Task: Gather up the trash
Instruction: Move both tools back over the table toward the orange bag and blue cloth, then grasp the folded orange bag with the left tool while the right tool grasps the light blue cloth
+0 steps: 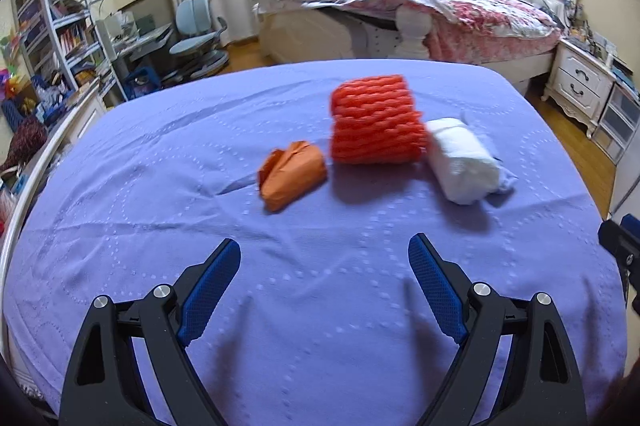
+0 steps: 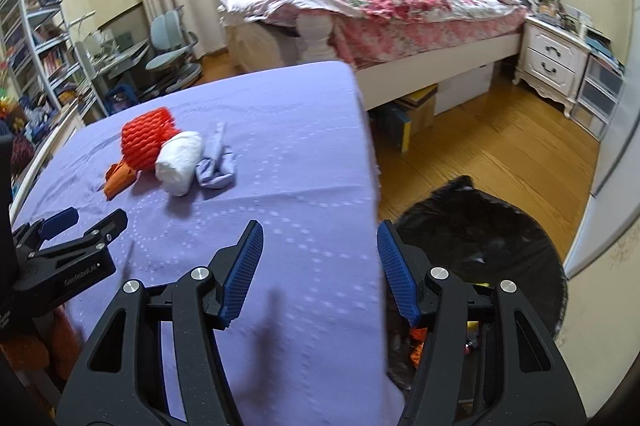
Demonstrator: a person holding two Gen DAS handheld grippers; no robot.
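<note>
I am holding my left gripper (image 1: pixel 324 258) spread wide and empty above the purple bedspread (image 1: pixel 160 186). At twelve o'clock are lying the red foam net sleeve (image 1: pixel 376 122), the folded orange paper (image 1: pixel 292 174) and the white crumpled tissue (image 1: pixel 460 162). My right gripper (image 2: pixel 320 246) is also standing apart, empty, with the black trash bag (image 2: pixel 480 226) at three o'clock.

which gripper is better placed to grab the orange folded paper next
Left. The left gripper faces the orange folded paper head-on across the purple cloth, jaws open and empty. The right gripper sits over the cloth's edge beside the black trash bag, farther off.
</note>
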